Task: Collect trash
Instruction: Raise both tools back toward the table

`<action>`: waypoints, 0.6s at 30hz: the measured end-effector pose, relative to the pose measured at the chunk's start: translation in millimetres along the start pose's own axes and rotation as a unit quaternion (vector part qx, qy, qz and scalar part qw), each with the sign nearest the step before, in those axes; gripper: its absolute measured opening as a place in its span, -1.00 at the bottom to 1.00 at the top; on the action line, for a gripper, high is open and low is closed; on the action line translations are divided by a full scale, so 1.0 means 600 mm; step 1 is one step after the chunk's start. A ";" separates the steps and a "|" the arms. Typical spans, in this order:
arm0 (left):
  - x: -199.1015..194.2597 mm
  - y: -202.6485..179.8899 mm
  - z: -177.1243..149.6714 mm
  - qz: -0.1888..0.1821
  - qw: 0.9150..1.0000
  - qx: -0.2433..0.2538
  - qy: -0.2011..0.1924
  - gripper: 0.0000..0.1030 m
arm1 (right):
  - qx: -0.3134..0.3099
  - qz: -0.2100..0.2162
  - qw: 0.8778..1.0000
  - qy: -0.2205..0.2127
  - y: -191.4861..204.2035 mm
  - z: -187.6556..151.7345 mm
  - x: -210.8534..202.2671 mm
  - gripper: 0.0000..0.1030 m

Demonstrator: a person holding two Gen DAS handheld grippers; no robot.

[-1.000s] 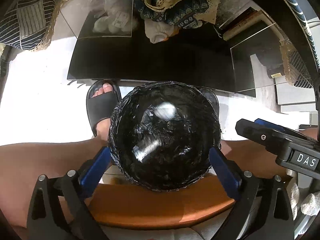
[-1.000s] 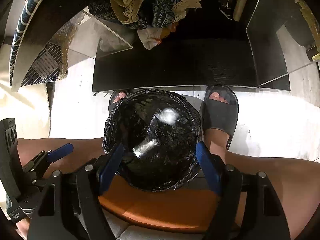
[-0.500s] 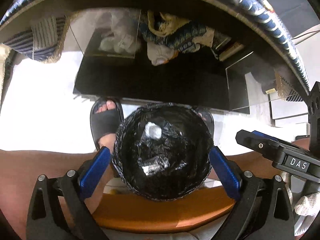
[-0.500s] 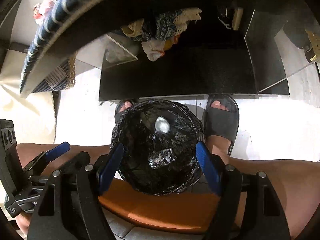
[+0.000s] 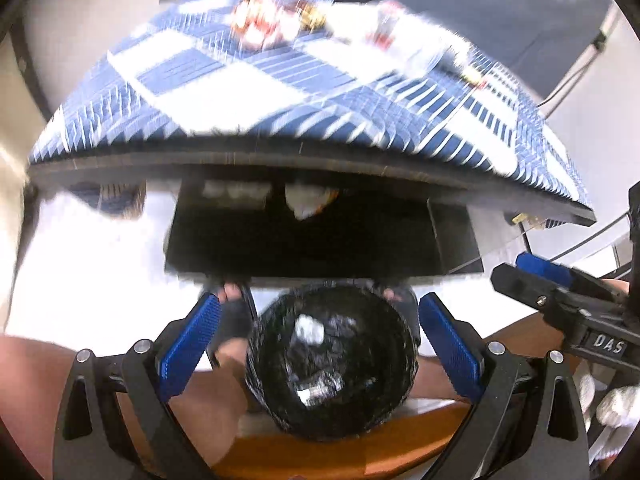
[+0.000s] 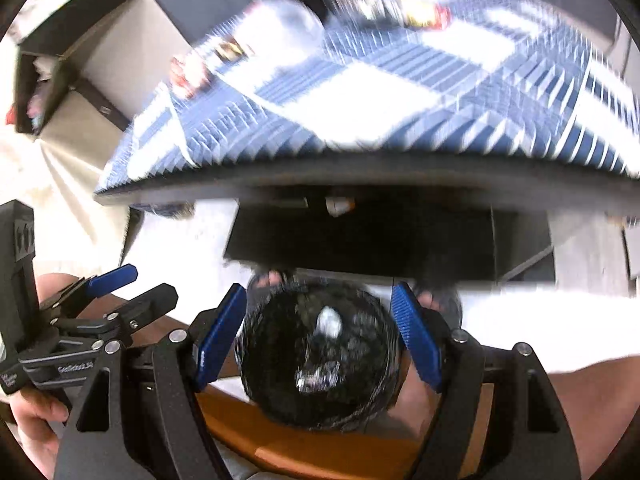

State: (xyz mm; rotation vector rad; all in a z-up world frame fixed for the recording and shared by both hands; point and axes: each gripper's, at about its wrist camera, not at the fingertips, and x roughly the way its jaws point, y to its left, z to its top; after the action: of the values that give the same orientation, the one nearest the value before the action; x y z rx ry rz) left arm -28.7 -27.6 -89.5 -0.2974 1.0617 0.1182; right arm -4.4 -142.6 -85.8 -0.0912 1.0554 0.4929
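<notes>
A bin lined with a black bag (image 5: 332, 364) stands on the floor between the person's legs; it also shows in the right wrist view (image 6: 320, 356). A crumpled white wad (image 5: 310, 330) lies inside it, also seen from the right (image 6: 329, 322). My left gripper (image 5: 320, 350) is open and empty above the bin. My right gripper (image 6: 320, 338) is open and empty above it too. Blurred wrappers (image 5: 272, 26) lie on the table's blue and white cloth (image 5: 248, 92); more wrappers (image 6: 420, 8) show in the right wrist view.
The dark table edge (image 5: 304, 166) runs across above the bin, with a shelf of cloths (image 5: 308, 200) under it. Sandalled feet (image 5: 234, 316) flank the bin. An orange seat edge (image 5: 320, 456) is below. A clear cup-like thing (image 6: 288, 20) stands on the cloth.
Both views have tilted up fast, from the bin and under-table shelf to the tabletop with wrappers. The bin has slid lower in frame. Both grippers stay open.
</notes>
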 end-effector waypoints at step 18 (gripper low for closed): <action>-0.052 0.059 0.166 0.053 0.991 0.037 -0.118 0.87 | -0.075 0.000 0.988 -0.135 -0.040 0.158 -0.056 0.60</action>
State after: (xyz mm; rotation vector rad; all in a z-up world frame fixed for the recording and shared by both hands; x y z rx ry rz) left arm 31.3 37.2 -23.9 -0.1562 0.8455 0.2038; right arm 69.2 -146.7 -13.5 -0.1536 0.7528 0.5679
